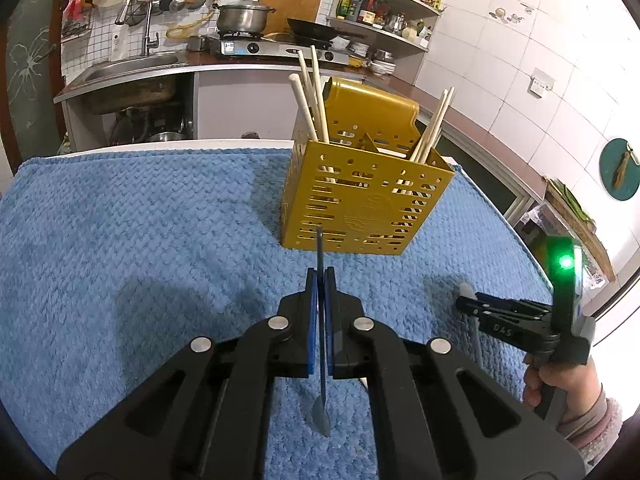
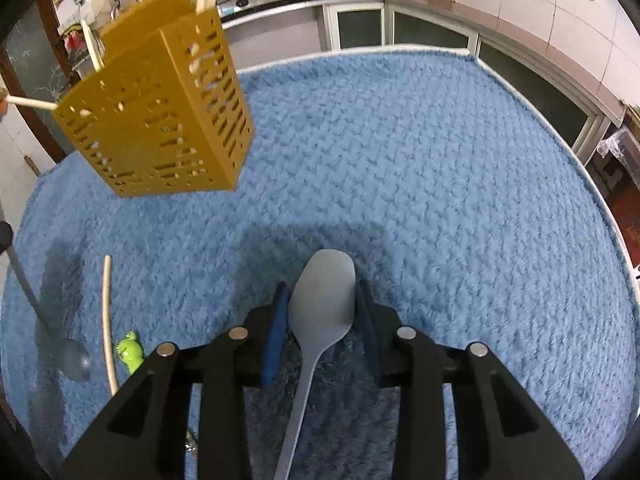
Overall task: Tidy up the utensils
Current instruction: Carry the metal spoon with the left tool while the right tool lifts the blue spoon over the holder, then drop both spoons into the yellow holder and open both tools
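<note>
A yellow perforated utensil holder [image 1: 362, 196] stands on the blue towel [image 1: 140, 248], with several wooden chopsticks [image 1: 314, 96] sticking out of it. My left gripper [image 1: 320, 280] is shut on a grey spoon [image 1: 321, 400], held edge-on a short way in front of the holder. My right gripper [image 2: 322, 300] has its jaws around the bowl of a second grey spoon [image 2: 322, 296], low over the towel; I cannot tell whether the pads press on it. The holder [image 2: 160, 112] is up left in the right wrist view. The right gripper also shows at the right of the left wrist view [image 1: 466, 300].
On the towel [image 2: 440, 180] to the left lie a loose chopstick [image 2: 106, 320], a green-handled utensil [image 2: 130, 350] and the spoon held by the left gripper [image 2: 60, 332]. A kitchen counter with sink [image 1: 132, 68] and stove [image 1: 276, 50] is behind the table.
</note>
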The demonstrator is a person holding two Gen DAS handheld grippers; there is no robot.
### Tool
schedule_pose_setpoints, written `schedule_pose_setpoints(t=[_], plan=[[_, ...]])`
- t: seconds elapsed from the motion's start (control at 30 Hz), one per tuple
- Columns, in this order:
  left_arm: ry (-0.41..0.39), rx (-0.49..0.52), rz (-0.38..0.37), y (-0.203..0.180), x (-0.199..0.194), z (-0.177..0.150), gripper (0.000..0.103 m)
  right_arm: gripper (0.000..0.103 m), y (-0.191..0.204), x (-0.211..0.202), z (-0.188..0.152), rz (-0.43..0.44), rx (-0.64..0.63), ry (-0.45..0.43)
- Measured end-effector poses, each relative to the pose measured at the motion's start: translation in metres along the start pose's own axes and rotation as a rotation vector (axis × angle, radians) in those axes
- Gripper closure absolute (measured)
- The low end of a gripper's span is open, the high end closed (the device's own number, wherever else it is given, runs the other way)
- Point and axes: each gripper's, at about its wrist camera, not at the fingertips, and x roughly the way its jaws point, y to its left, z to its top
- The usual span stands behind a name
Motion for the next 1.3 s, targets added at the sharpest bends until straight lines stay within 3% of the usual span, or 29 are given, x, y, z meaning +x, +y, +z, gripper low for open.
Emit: schedule_pose_setpoints(t=[0.43, 0.73, 0.93, 1.13, 1.3], plan=[[-0.061, 0.026, -0.014, -0.014, -0.019, 0.017, 0.102, 0.069, 0.011, -0.096, 0.03, 0.141, -0.026, -0.4], [-0.212, 0.077, -0.038, -0.039, -0.055, 0.081, 0.102, 0.069, 0.036, -0.14, 0.083, 0.153, -0.047, -0.651], [-0.369, 0.117, -0.019, -0.053, -0.065, 0.136, 0.102, 0.069, 0.06, -0.142, 0.121, 0.09, -0.072, -0.806], [-0.456, 0.173, 0.019, -0.06, -0.043, 0.157, 0.102, 0.069, 0.076, -0.123, 0.149, 0.038, -0.078, -0.943], [-0.446, 0.157, -0.009, -0.049, -0.01, 0.156, 0.102, 0.069, 0.083, -0.095, 0.155, 0.032, -0.088, -0.978]])
